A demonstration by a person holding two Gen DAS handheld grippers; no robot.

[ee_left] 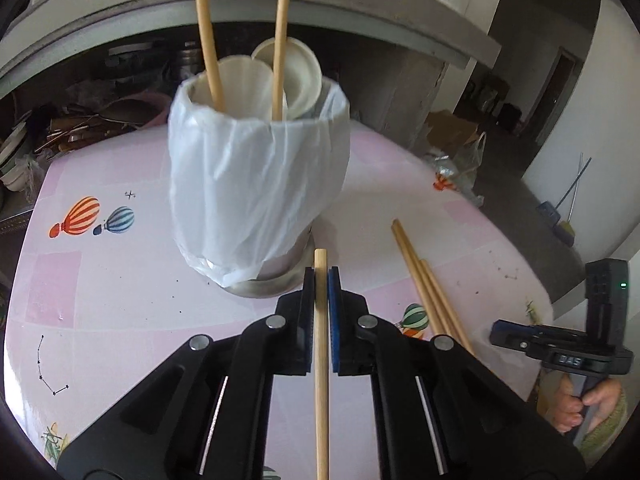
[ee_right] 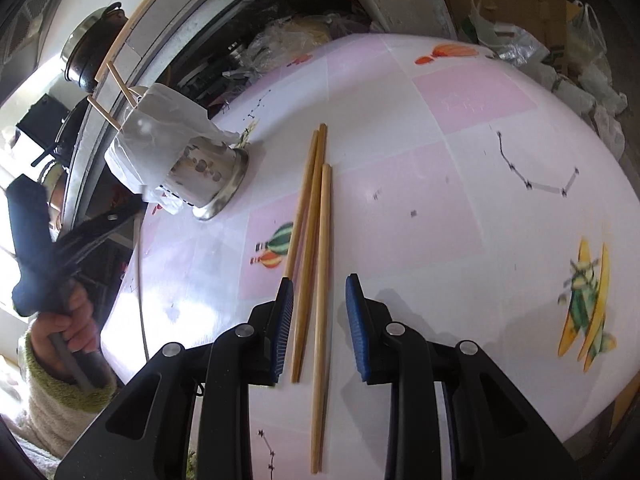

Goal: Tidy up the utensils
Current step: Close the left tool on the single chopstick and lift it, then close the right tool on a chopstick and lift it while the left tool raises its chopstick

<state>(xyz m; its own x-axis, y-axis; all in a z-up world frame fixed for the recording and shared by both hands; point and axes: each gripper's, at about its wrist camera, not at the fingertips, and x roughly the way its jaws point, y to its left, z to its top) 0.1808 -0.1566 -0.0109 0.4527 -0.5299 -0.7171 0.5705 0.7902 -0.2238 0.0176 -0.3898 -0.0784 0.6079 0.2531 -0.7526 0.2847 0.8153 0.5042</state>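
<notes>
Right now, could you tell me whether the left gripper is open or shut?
Shut on a chopstick: the left gripper has both pads pressed against the chopstick, which runs straight between them, in front of the bag-lined utensil holder.

A home kitchen, lived-in and cluttered. Round table (ee_right: 460,128) under a pink plastic cover printed with balloons and planes. Metal utensil holder (ee_left: 256,184) lined with a plastic bag, chopsticks and spoons inside. Grey counter (ee_left: 360,12) at the far side, bowls and pans stacked beneath. Dark pot (ee_right: 92,48) far left. Cardboard boxes (ee_right: 520,4) and plastic bags on the floor far right.
</notes>
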